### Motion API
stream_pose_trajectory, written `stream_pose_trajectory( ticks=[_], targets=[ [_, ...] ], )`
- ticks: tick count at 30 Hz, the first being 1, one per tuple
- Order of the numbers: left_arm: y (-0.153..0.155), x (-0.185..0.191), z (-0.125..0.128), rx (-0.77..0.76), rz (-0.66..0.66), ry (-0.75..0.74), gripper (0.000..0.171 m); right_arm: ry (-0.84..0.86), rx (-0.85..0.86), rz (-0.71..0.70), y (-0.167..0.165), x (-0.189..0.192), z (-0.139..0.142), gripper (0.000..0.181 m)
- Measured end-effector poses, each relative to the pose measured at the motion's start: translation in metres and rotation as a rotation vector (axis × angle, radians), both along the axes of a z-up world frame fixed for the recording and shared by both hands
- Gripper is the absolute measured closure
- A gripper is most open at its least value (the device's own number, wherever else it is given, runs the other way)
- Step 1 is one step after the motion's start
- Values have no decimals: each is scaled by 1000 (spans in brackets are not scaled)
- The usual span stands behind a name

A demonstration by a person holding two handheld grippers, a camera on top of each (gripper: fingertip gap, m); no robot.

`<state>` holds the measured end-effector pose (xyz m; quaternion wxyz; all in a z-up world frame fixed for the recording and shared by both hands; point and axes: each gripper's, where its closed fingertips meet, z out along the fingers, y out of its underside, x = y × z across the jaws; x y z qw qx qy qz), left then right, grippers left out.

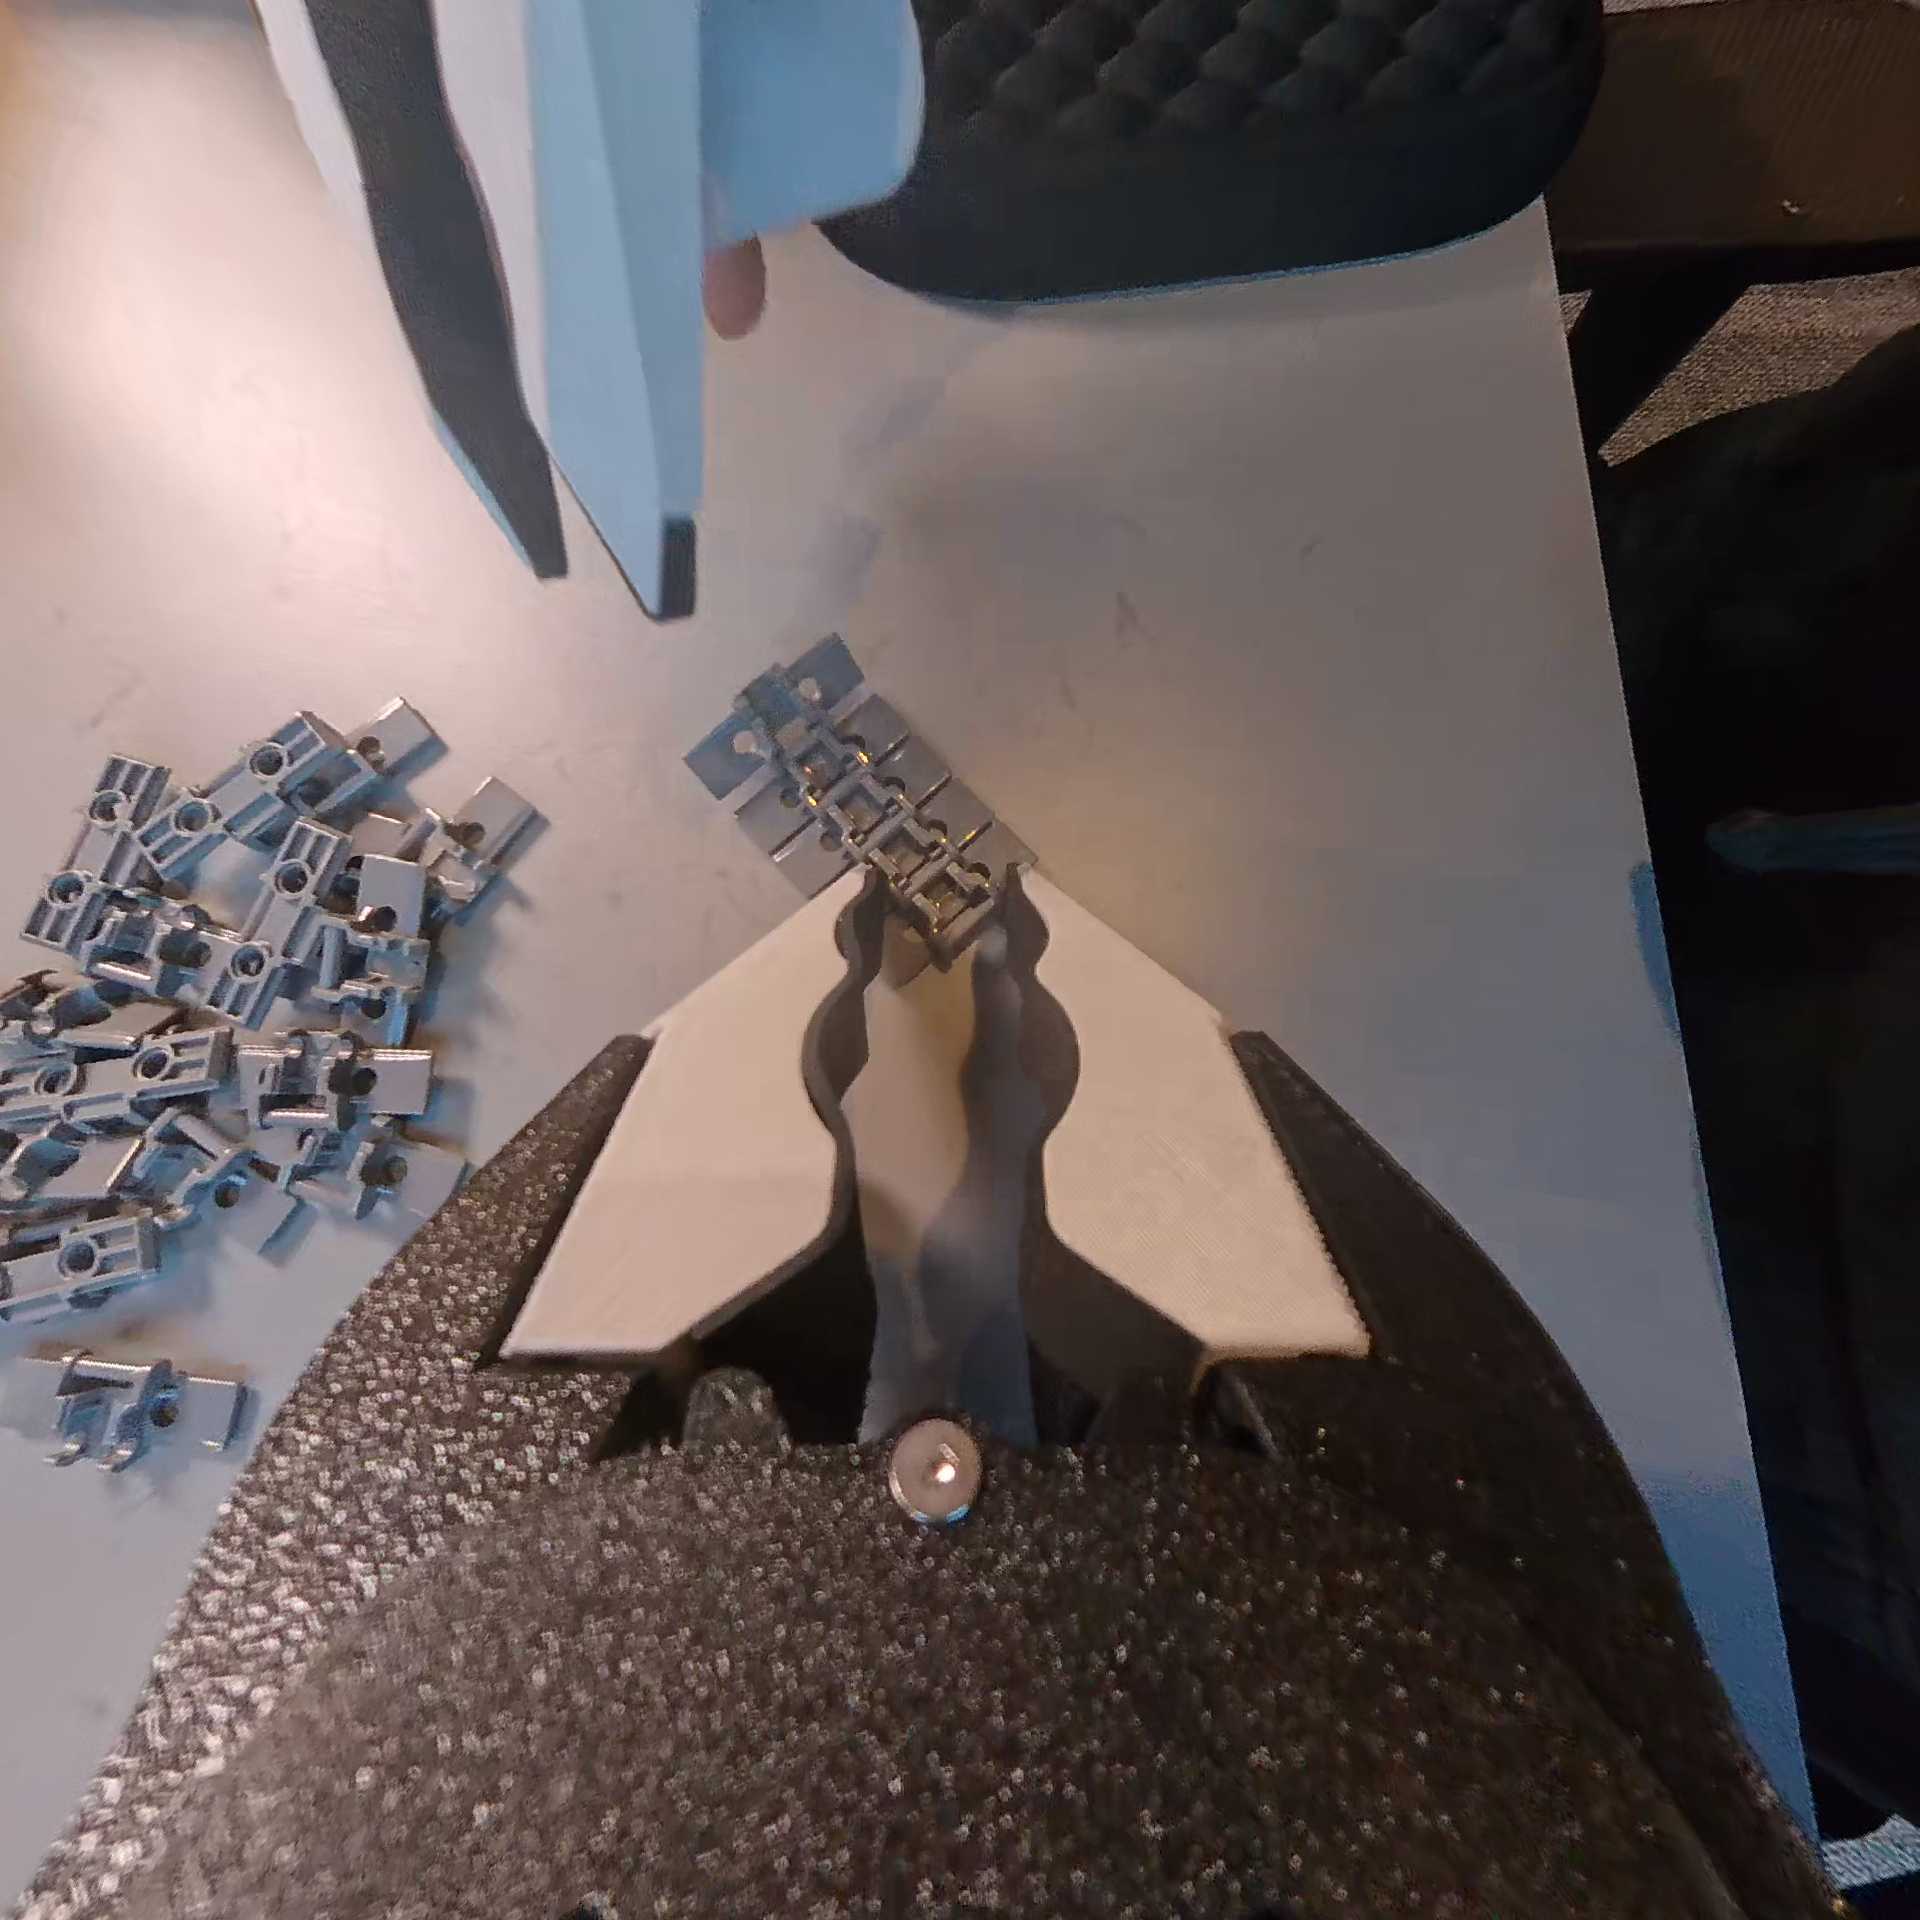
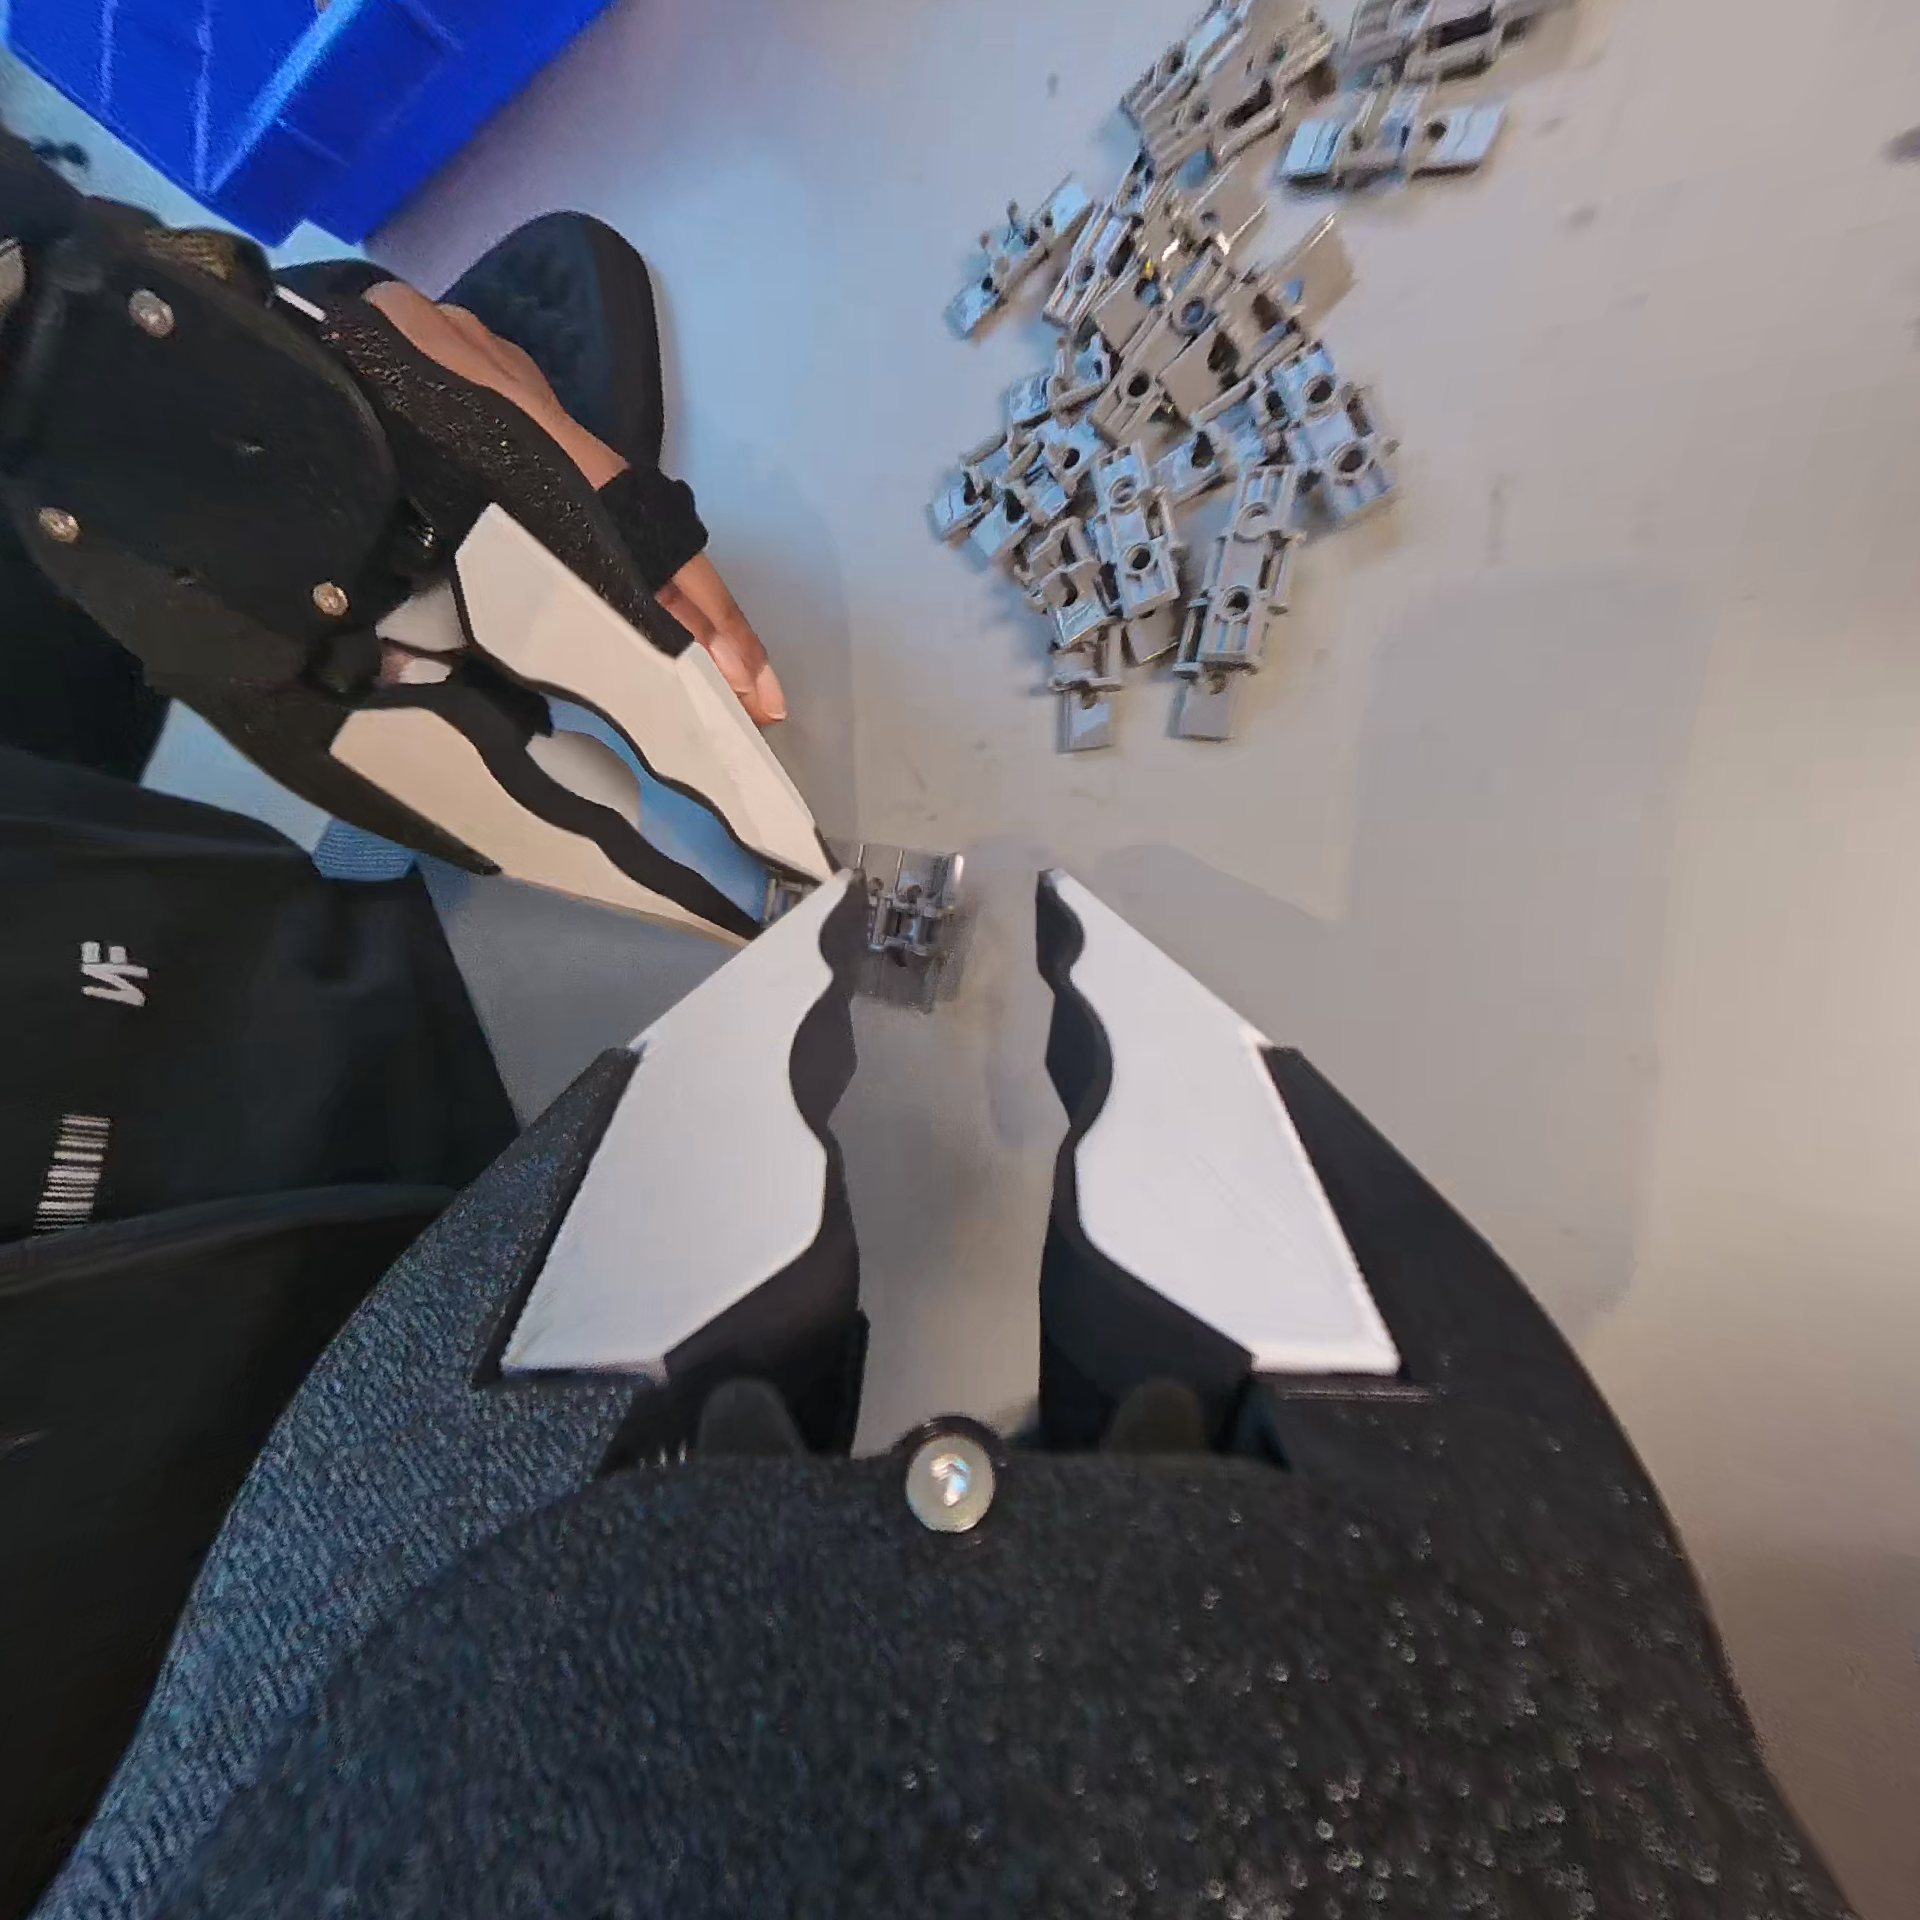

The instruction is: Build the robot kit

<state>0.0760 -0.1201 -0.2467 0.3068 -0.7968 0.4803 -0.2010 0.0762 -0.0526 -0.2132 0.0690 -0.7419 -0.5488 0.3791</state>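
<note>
Left tool (image 1: 940, 914): white fingers with black wavy inner pads, speckled black textured body, silver screw (image 1: 935, 1486).
Right tool (image 2: 945, 883): same white fingers, black pads, black body with grainy dotted pattern.
Chain of linked pieces (image 1: 862, 800): shiny grey, small round holes.
Loose pile of pieces (image 1: 208, 997): same silvery grey, ribbed faces.
Worktop (image 1: 1247, 623): pale off-white, faint dark scuffs.
Bin (image 2: 270, 94): bright blue.
Chair seat (image 1: 1226, 135): black, bumpy quilted pattern.
Sleeve cuff (image 2: 649, 520): black.
</note>
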Motion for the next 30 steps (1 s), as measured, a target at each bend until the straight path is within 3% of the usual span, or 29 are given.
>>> stream_pose_trajectory(
  ticks=[4, 6, 10, 12, 15, 21, 30],
  targets=[
    [12, -15, 23, 33, 29, -86, 145, 144, 128, 41, -4, 3, 13, 161],
    [25, -31, 32, 32, 80, -125, 144, 138, 160, 84, -16, 4, 5, 163],
    [53, -70, 23, 57, 196, -46, 142, 21, 317, 178, -23, 6, -32, 167],
    [60, -83, 20, 55, 237, -33, 142, 29, 302, 168, -24, 2, -30, 172],
    [66, -100, 18, 66, 285, -15, 142, 19, 358, 182, -17, 5, -28, 163],
    [61, -102, 12, 47, 246, -20, 145, 157, 273, 133, -13, 5, -5, 159],
    [72, -95, -3, 54, 215, 102, 149, 219, 258, 86, -11, 16, -5, 159]
  ],
)
